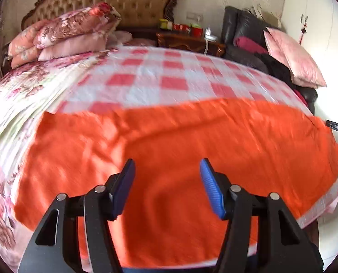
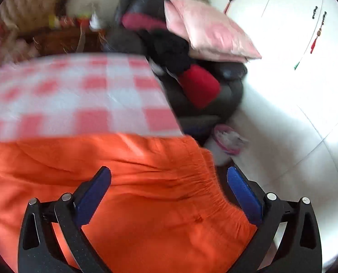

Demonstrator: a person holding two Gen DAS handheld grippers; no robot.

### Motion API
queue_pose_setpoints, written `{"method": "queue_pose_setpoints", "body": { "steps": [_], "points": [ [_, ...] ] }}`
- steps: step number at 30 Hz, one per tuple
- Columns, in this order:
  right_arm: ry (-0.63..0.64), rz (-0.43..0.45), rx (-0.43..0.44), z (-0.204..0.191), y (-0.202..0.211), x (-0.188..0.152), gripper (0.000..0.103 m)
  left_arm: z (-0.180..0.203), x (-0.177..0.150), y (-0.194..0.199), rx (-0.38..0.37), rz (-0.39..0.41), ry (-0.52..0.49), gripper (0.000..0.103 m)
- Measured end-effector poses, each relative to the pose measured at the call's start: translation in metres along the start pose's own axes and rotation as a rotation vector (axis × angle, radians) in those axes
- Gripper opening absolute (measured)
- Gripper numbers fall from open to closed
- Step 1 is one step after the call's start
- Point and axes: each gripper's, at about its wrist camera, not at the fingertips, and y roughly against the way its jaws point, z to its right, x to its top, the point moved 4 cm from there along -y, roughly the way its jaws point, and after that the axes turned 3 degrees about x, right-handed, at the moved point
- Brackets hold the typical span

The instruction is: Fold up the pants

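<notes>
While orange pants are spread across the checked sheet, nothing is grasped.
The left gripper and right gripper are held released above the fabric.

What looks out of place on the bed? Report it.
Little stands out. The orange pants lie spread on the checked sheet, wrinkled, with the gathered waistband hanging over the bed's edge.

No text or label can be read anywhere.
</notes>
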Motion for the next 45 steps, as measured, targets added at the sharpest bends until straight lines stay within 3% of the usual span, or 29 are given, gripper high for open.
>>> {"method": "queue_pose_setpoints", "body": {
  "steps": [2,3,5,9,13,17,21,24,30,37,40,45],
  "points": [
    [0.044,0.009,0.126,-0.029,0.029,-0.007,0.098,-0.023,0.003,0.001,0.033,-0.001,0.038,0.059],
    [0.096,-0.003,0.236,-0.057,0.048,-0.018,0.097,-0.031,0.002,0.002,0.038,-0.001,0.055,0.059],
    [0.209,-0.007,0.375,-0.100,0.077,-0.041,0.097,-0.047,-0.004,0.007,0.048,0.000,0.082,0.058],
    [0.395,-0.017,0.511,-0.171,0.104,-0.084,0.097,-0.062,-0.021,0.005,0.104,-0.033,0.037,0.055],
    [0.527,-0.019,0.414,-0.218,0.089,-0.103,0.097,-0.064,-0.019,-0.002,0.155,-0.029,-0.026,0.056],
    [0.398,-0.050,0.386,-0.214,0.068,-0.087,0.097,-0.081,-0.003,-0.014,0.182,-0.052,0.015,0.055],
    [0.355,-0.001,0.340,-0.217,0.057,-0.076,0.097,-0.108,-0.003,-0.006,0.170,-0.030,0.110,0.049],
    [0.331,0.003,0.302,-0.217,0.057,-0.075,0.097,-0.138,-0.018,0.018,0.186,0.005,0.220,0.049],
    [0.287,0.022,0.202,-0.218,0.053,-0.068,0.097,-0.177,-0.064,0.063,0.173,0.042,0.339,0.025],
    [0.322,0.015,0.055,-0.229,0.062,-0.059,0.097,-0.180,-0.088,0.076,0.105,0.061,0.386,0.024],
    [0.344,0.089,0.234,-0.250,0.092,-0.057,0.097,-0.181,-0.081,0.074,0.090,0.075,0.392,0.024],
    [0.427,0.082,0.396,-0.298,0.112,-0.062,0.097,-0.179,-0.071,0.070,0.100,0.070,0.360,0.021]
  ]
}}
